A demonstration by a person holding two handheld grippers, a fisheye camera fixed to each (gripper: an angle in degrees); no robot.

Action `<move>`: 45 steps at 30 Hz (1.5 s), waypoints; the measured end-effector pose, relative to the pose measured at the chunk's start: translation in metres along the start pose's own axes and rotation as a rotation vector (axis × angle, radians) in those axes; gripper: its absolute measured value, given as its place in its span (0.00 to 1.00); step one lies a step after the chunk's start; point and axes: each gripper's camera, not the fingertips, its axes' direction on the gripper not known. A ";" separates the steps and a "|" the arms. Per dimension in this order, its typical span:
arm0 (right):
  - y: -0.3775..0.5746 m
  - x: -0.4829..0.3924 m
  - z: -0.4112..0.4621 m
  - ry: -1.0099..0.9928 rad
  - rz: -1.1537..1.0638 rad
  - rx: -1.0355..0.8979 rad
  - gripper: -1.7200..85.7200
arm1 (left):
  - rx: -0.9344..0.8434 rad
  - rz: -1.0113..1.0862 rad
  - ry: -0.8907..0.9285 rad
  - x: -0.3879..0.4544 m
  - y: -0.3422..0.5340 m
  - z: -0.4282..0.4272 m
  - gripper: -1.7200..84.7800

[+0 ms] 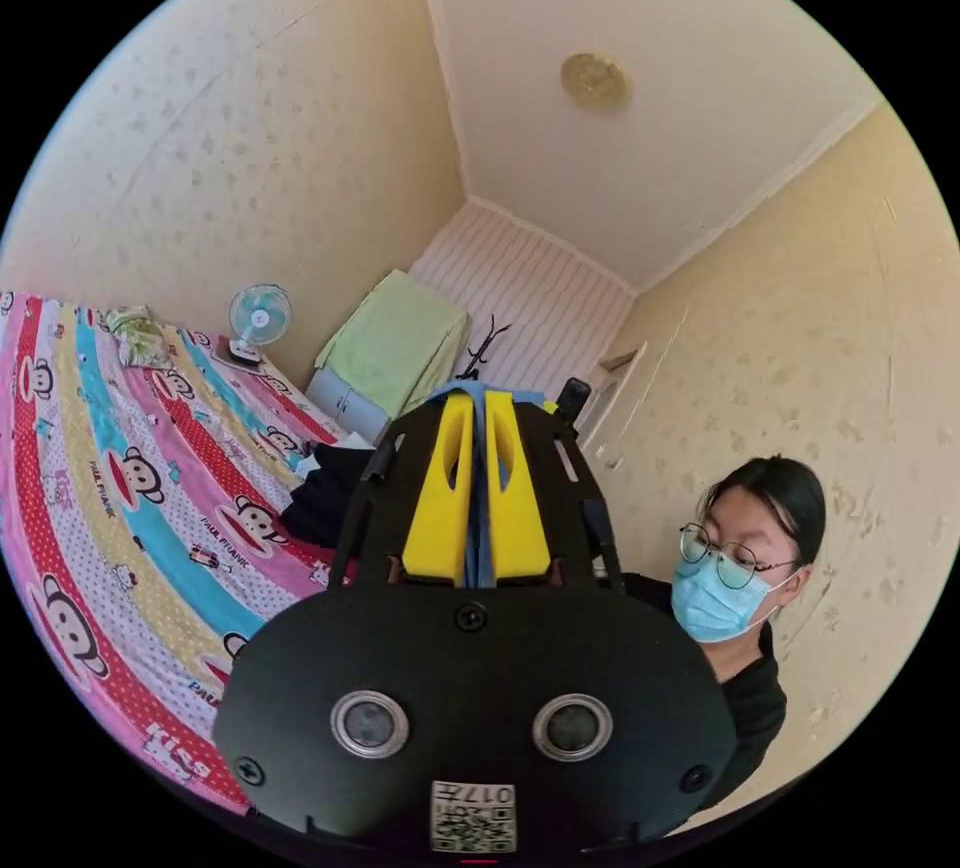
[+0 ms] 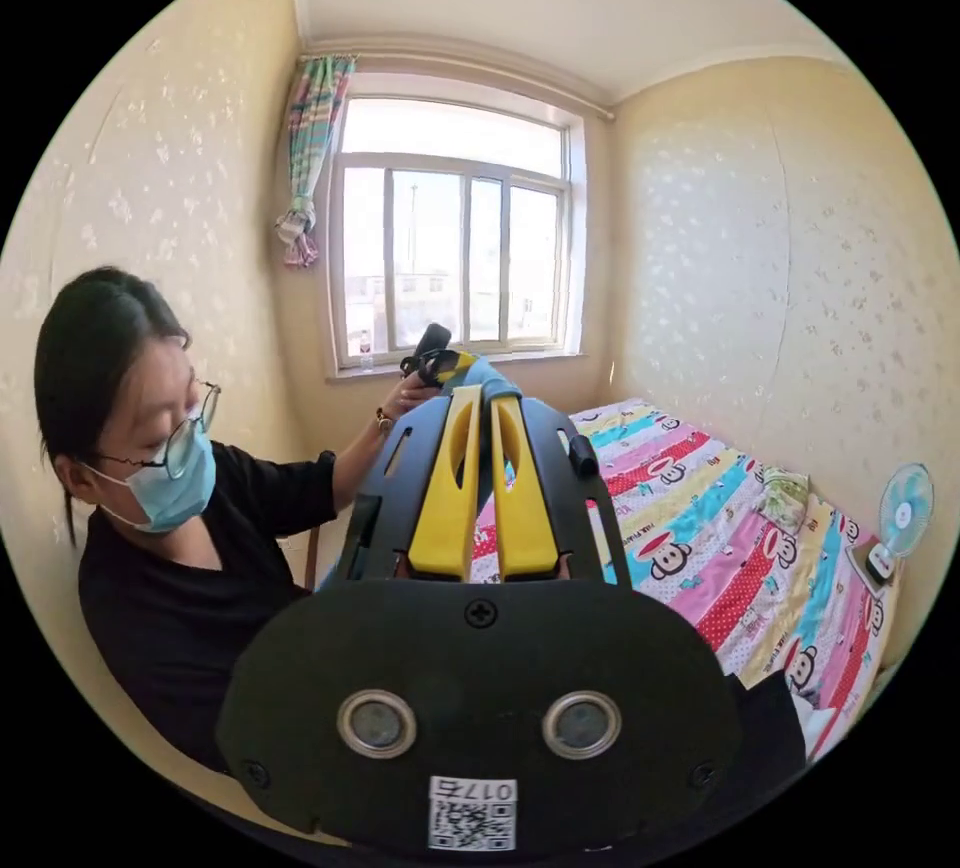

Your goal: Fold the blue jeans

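In the left gripper view my left gripper (image 1: 478, 400) has its yellow jaws pressed together on a strip of the blue jeans (image 1: 478, 518), whose edge pokes out past the tips. In the right gripper view my right gripper (image 2: 482, 396) is likewise shut on a bunch of the blue jeans (image 2: 487, 374) at its tips. Just beyond, a hand holds the left gripper (image 2: 437, 360) up by the same blue cloth. Both are raised in the air, close together, and most of the jeans is hidden behind the gripper bodies.
A bed with a striped cartoon sheet (image 1: 130, 508) (image 2: 720, 528) lies below. A dark garment (image 1: 320, 503) sits on it. A small fan (image 1: 260, 313) (image 2: 903, 513) stands at the bed's end by a green-covered cabinet (image 1: 395, 348). The person (image 2: 170, 548) stands near the window (image 2: 455, 248).
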 end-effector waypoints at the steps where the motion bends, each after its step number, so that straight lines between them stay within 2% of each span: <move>1: -0.001 0.015 0.009 0.013 0.029 -0.017 0.03 | 0.024 -0.073 0.040 -0.037 -0.007 0.004 0.01; 3: -0.004 0.082 0.045 -0.002 0.155 -0.052 0.03 | 0.057 -0.142 0.044 -0.088 -0.019 0.008 0.01; 6: -0.007 0.155 0.088 -0.043 0.249 -0.046 0.03 | 0.097 -0.195 -0.048 -0.156 -0.045 0.010 0.01; 12: 0.013 0.226 0.186 0.059 0.351 -0.162 0.03 | -0.006 -0.237 -0.322 -0.249 -0.054 0.014 0.01; 14: 0.033 0.225 0.213 0.066 0.309 -0.203 0.03 | -0.073 -0.200 -0.393 -0.273 -0.020 0.018 0.01; 16: 0.062 0.223 0.238 0.061 0.314 -0.257 0.03 | -0.128 -0.210 -0.383 -0.290 0.021 0.020 0.01; 19: 0.127 0.210 0.268 -0.048 0.353 -0.309 0.04 | -0.189 -0.243 -0.369 -0.305 0.113 0.019 0.02; 24: 0.260 0.183 0.297 -0.202 0.566 -0.429 0.05 | -0.217 -0.414 -0.366 -0.301 0.271 0.024 0.03; 27: 0.309 0.183 0.301 -0.261 0.715 -0.476 0.06 | -0.275 -0.510 -0.419 -0.296 0.338 0.036 0.07; 29: 0.326 0.194 0.305 -0.265 0.794 -0.565 0.07 | -0.269 -0.581 -0.426 -0.298 0.364 0.036 0.16; 31: 0.333 0.211 0.304 -0.216 0.867 -0.632 0.10 | -0.232 -0.617 -0.418 -0.298 0.370 0.028 0.18; 33: 0.331 0.240 0.308 -0.106 0.960 -0.812 0.17 | -0.199 -0.621 -0.453 -0.295 0.365 0.020 0.18; 35: 0.322 0.260 0.313 -0.042 0.976 -0.913 0.19 | -0.190 -0.604 -0.534 -0.290 0.349 0.012 0.18; 38: 0.293 0.285 0.318 0.008 0.929 -0.873 0.17 | -0.224 -0.569 -0.619 -0.284 0.320 0.012 0.18; 42: 0.271 0.313 0.349 0.140 0.817 -0.963 0.16 | -0.280 -0.528 -0.749 -0.282 0.289 0.020 0.18; 45: 0.300 0.340 0.373 0.166 0.878 -1.022 0.13 | -0.353 -0.598 -0.761 -0.306 0.289 0.027 0.18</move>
